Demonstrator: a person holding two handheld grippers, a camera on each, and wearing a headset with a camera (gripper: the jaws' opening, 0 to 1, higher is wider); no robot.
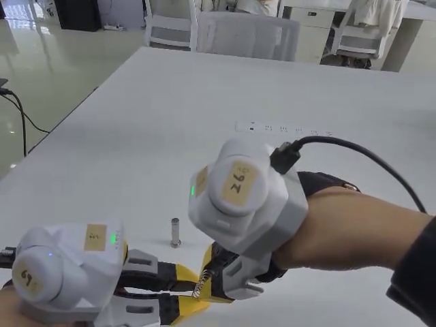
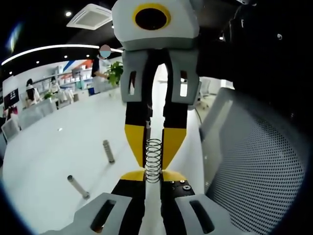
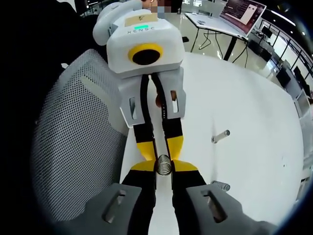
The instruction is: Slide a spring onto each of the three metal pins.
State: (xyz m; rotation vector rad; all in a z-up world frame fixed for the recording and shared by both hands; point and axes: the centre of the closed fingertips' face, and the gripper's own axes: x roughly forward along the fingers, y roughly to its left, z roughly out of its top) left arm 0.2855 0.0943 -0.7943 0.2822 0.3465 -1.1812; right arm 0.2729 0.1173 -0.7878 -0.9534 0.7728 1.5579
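A small metal spring (image 1: 201, 283) hangs between the two grippers, which meet tip to tip above the white table (image 1: 204, 102). My left gripper (image 1: 182, 291) comes in from the lower left and my right gripper (image 1: 208, 272) from above right. In the left gripper view the spring (image 2: 153, 159) runs from my left gripper (image 2: 153, 177) up between the right gripper's yellow fingertips (image 2: 134, 142). Seen end-on, the spring (image 3: 164, 165) sits in my right gripper (image 3: 164, 169). Both look shut on it. One metal pin (image 1: 175, 231) stands upright; two pins (image 2: 108, 151) (image 2: 78, 186) show beyond the jaws.
Two pins (image 3: 220, 136) (image 3: 221, 185) show on the table in the right gripper view. A grey mesh chair back (image 2: 254, 161) (image 3: 73, 132) is close beside the grippers. A socket strip (image 1: 283, 128) is set into the tabletop, and chairs (image 1: 248, 34) stand at the far end.
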